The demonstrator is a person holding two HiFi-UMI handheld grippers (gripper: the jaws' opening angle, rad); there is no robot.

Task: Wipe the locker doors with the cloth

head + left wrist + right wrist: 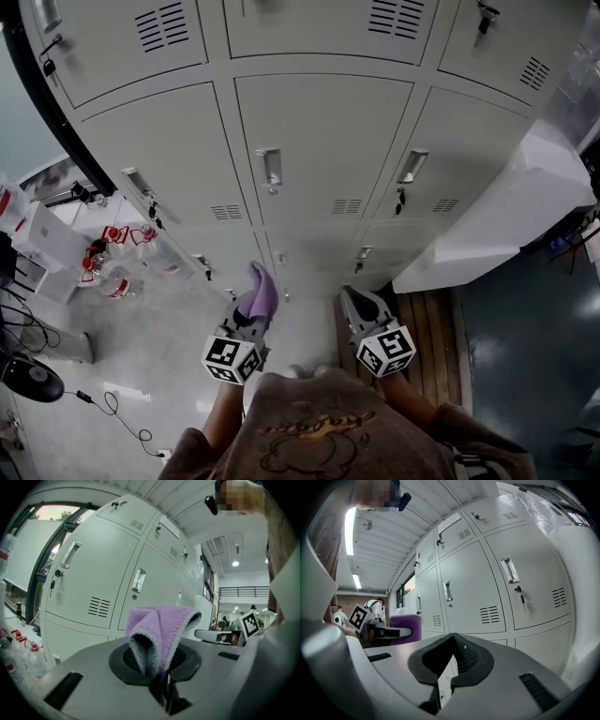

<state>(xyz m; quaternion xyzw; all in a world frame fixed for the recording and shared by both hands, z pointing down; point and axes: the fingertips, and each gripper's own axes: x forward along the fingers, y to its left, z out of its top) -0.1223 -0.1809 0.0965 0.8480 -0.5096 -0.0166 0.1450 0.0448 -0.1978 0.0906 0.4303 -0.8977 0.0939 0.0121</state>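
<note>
A folded purple cloth (262, 292) sticks up from my left gripper (251, 317), which is shut on it. In the left gripper view the cloth (161, 630) fills the space above the jaws and hides part of the grey locker doors (93, 578) behind it. My right gripper (361, 307) is held level beside the left one, shut with nothing in it; its pads meet at the tips (452, 641). Both grippers hang a short way in front of the lower locker doors (319, 141), not touching them. The right gripper view shows the doors (471, 590) and the cloth (404, 620) off to the left.
Water bottles (117, 267) stand on the floor at the left by a glass wall. A white covered object (511, 202) leans against the lockers at the right, above wooden planks (433, 328). Keys hang from some locks (400, 199). Cables (117, 411) lie on the floor.
</note>
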